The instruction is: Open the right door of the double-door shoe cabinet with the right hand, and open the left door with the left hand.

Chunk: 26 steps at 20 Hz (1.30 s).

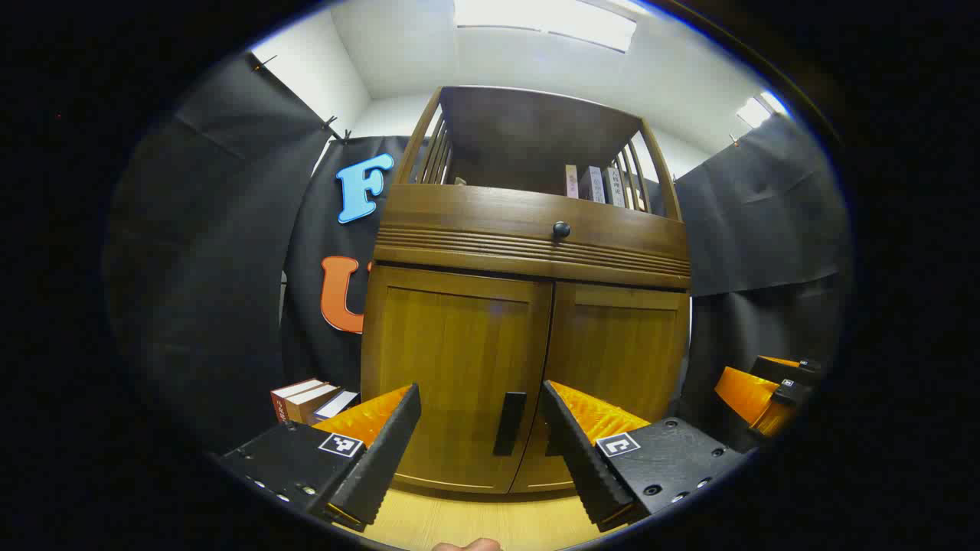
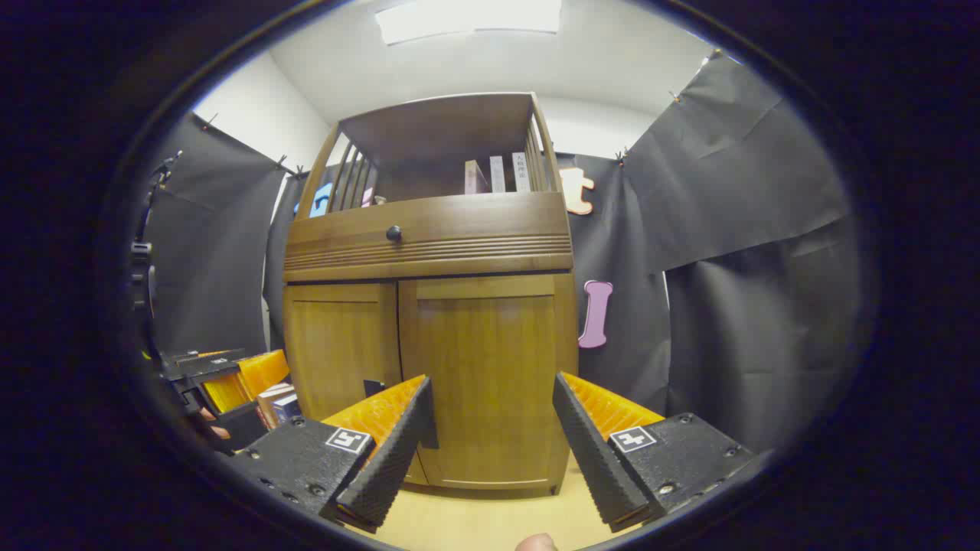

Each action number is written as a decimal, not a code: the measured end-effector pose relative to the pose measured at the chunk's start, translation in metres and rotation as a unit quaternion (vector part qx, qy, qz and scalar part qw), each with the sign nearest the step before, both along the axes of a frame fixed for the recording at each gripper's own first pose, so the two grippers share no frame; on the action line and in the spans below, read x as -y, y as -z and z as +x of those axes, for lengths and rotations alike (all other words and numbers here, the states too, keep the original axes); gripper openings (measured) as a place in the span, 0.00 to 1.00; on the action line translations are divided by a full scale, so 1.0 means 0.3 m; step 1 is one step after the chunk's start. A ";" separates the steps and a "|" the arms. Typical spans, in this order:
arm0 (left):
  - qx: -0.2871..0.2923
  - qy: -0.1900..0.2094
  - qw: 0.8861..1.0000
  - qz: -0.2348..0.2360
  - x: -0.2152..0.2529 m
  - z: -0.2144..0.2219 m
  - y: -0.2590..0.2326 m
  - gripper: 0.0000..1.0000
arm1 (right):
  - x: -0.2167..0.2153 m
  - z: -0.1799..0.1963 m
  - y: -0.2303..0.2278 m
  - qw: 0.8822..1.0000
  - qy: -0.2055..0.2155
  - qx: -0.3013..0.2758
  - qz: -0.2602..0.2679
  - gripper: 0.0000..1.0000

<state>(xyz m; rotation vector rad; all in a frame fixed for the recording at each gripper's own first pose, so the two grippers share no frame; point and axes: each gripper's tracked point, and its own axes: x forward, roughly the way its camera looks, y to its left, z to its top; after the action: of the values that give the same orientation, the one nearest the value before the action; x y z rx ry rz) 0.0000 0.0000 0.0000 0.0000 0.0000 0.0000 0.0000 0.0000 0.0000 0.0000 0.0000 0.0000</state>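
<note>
While both doors of the shoe cabinet [image 1: 528, 306] remain closed, the left gripper [image 1: 481, 451] and right gripper [image 2: 490, 444] hang before it with jaws spread wide and empty, the left door's handle [image 1: 510, 423] at twelve o'clock, apparently lined up for a grasp.

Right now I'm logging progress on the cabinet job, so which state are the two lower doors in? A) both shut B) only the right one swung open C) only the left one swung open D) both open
A: the left door and the right door lie flush side by side, and both the left gripper and the right gripper are open, short of the doors.
</note>
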 end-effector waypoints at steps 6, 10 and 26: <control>-0.010 0.037 0.999 0.035 0.017 0.053 -0.004 0.95 | 0.008 0.003 -0.005 1.000 0.014 0.000 -0.006 0.99; -0.015 0.038 0.999 0.019 0.045 0.058 0.005 0.95 | 0.003 0.002 -0.012 1.000 0.017 -0.004 -0.006 0.99; 0.000 -0.038 0.997 0.068 -0.113 -0.017 -0.018 0.95 | -0.153 0.220 0.151 0.994 -0.060 -0.091 -0.018 0.98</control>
<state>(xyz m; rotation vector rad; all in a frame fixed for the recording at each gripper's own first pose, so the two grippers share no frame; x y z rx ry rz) -0.0051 0.0338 0.0055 0.1364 0.0002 0.0761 0.0659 0.0458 -0.0452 -0.0361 0.1832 0.1197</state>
